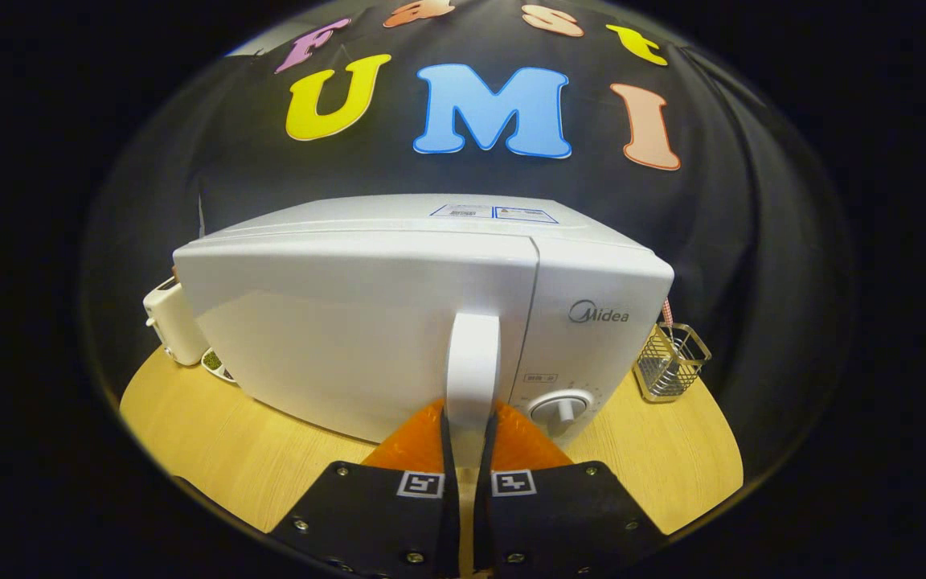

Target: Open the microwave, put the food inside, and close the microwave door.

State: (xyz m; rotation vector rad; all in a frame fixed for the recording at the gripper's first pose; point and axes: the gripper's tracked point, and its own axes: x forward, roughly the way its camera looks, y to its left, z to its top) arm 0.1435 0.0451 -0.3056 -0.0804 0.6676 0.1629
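A white microwave [350,322] stands on the wooden table [222,450], its door flush with the body. Its upright white door handle [473,362] runs down between my two fingers. My gripper [469,430] is shut on the lower part of that handle, one finger pressing on each side. To the right of the handle sits the control panel with a round dial [561,408]. The food is hidden from me.
A white toaster-like appliance [170,322] stands left of the microwave, with a small dish [218,363] beside it. A wire mesh holder [672,362] sits right of the microwave. Bare tabletop lies on both sides of my fingers.
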